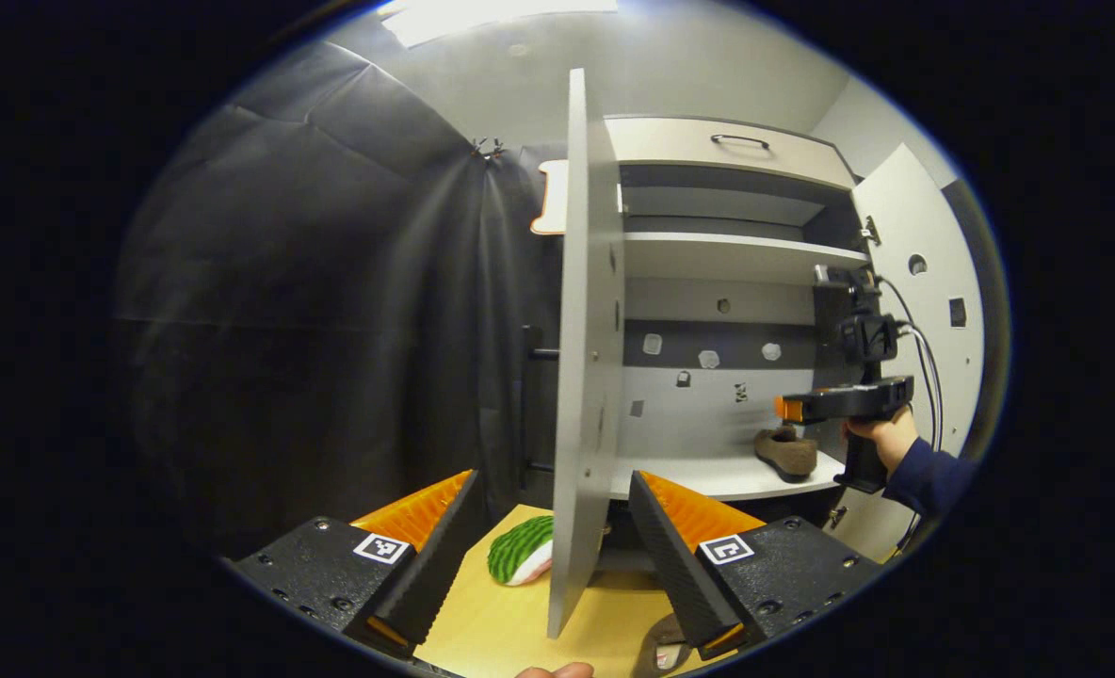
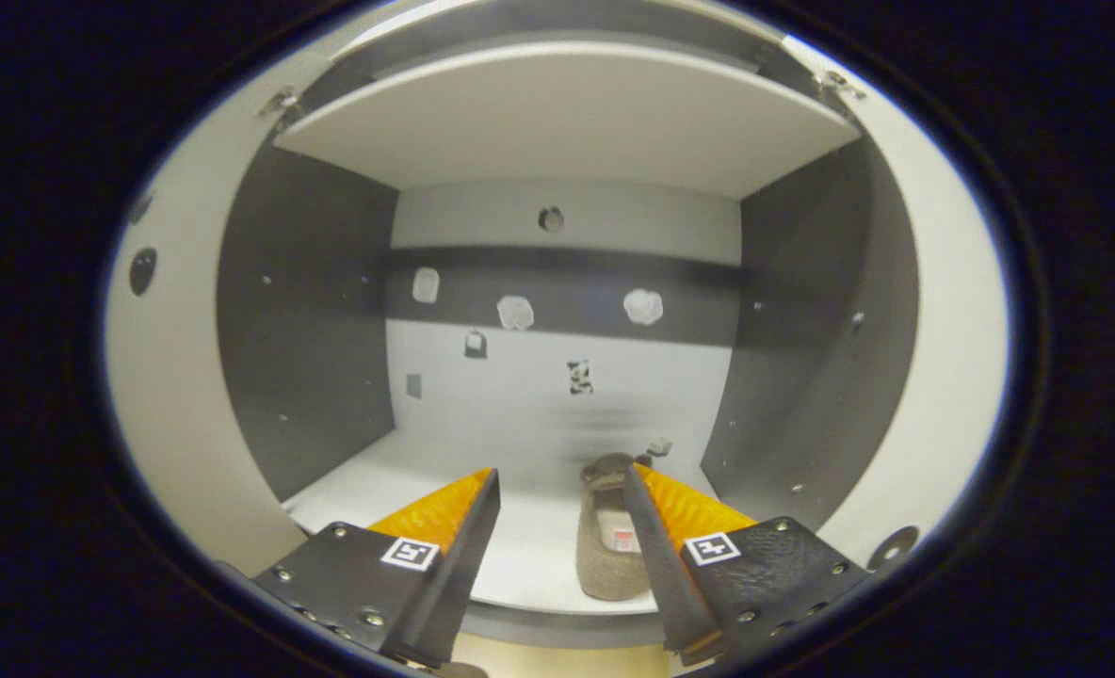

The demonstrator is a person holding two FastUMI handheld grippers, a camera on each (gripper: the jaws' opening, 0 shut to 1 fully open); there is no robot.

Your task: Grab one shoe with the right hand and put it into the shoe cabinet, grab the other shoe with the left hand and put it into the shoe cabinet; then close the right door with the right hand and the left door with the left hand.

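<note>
One brown shoe (image 2: pixel 603 556) lies on the lower shelf (image 2: pixel 529 574) of the shoe cabinet, toe toward the back. My right gripper (image 2: pixel 560 476) is open just in front of it, its right finger covering part of the shoe. In the left gripper view this shoe (image 1: pixel 788 452) rests on the shelf under the right gripper (image 1: pixel 788 408), which a hand in a blue sleeve holds. My left gripper (image 1: pixel 550 480) is open, and the left door (image 1: pixel 581 358) stands edge-on in line with the gap. A second brown shoe (image 1: pixel 659 652) peeks out low on the wooden table (image 1: pixel 510 621).
The right door (image 1: pixel 925 282) hangs wide open. A green and white striped object (image 1: pixel 520 551) lies on the table left of the left door. Above the lower compartment are a further shelf (image 1: pixel 736 252) and a drawer with a handle (image 1: pixel 738 141). A fingertip (image 1: pixel 557 670) shows at the bottom edge.
</note>
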